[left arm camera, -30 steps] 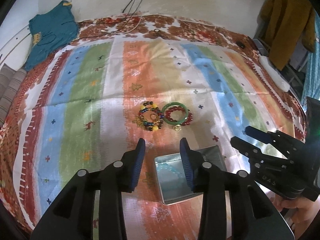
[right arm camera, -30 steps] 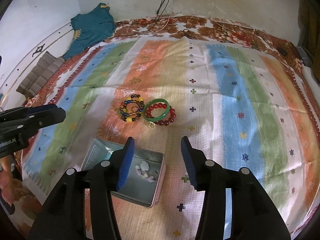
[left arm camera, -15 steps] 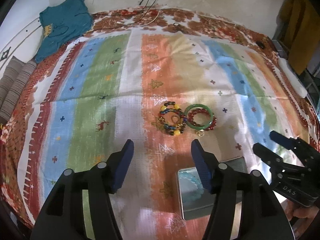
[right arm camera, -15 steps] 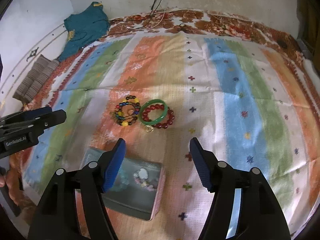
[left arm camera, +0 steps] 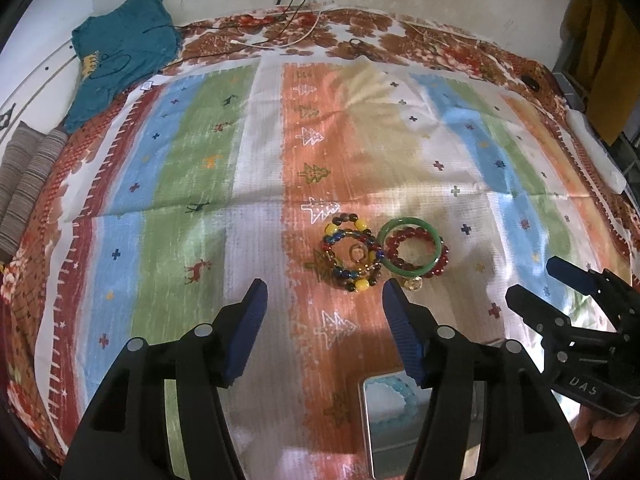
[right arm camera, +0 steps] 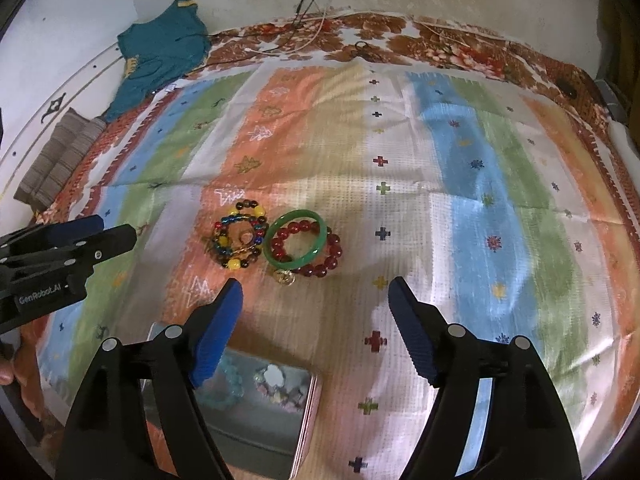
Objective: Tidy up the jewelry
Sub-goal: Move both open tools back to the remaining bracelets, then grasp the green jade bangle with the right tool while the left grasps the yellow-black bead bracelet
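Surface: a bed covered by a striped blanket (left arm camera: 256, 184) in orange, green, blue and white bands, with a floral sheet at its far edge against a pale wall.
Background: a teal garment (left arm camera: 120, 52) lies at the far left corner; thin cables (left arm camera: 296, 36) trail down the wall onto the bed.
Left hand-held gripper (left arm camera: 322, 304): jaws spread wide, nothing between them, held above the orange band.
Right hand-held gripper (right arm camera: 316, 300): jaws likewise spread wide and empty; in the left view it shows at the right edge, beside the tin.
Multicolour bead bracelets (left arm camera: 350, 254): a small pile just ahead of the left hand-held gripper, slightly toward its right finger; ahead-left of the right one.
Green bangle (right arm camera: 295, 240): right beside the bead pile and touching it, lying over the red bracelet.
Red bead bracelet (right arm camera: 320, 254): partly under the bangle, ahead of the right hand-held gripper between its fingers.
Gold charm (right arm camera: 285, 277): at the near edge of the bangle.
Metal tin (right arm camera: 260, 416): open, close below the right hand-held gripper's left finger; behind the left one's right finger.
Tin contents: a pale blue bead bracelet (left arm camera: 400, 394) and a pale pastel piece (right arm camera: 276, 384).
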A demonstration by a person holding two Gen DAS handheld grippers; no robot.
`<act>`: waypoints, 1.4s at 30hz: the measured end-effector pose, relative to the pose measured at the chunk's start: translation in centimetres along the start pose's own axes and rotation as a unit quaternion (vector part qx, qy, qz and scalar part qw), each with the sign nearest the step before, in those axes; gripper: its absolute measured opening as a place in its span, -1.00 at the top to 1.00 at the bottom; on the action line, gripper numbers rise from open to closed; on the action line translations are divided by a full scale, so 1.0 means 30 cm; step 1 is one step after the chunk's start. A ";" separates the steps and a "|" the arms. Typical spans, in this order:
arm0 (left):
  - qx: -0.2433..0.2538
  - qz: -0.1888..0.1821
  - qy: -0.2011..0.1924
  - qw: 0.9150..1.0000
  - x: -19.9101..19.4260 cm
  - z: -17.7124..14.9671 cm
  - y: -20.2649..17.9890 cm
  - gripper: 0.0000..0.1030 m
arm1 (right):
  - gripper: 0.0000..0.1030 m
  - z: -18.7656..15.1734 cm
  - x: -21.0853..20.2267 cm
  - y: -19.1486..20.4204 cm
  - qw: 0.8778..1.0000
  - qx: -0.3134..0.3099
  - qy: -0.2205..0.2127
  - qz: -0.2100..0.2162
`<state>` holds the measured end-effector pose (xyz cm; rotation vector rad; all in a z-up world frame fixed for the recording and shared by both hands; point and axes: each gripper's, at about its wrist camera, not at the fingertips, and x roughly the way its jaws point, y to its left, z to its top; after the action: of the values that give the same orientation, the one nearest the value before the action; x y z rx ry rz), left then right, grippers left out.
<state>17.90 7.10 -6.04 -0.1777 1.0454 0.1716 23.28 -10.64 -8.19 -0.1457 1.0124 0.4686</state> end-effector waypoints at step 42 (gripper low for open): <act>0.026 0.012 0.067 0.997 0.306 0.115 -0.017 -0.05 | -0.51 0.104 0.287 0.004 0.997 -0.023 0.060 -0.046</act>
<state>25.42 7.90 -12.30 -0.1301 1.1839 0.1564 29.46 -6.83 -13.76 -0.2635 1.1086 0.4030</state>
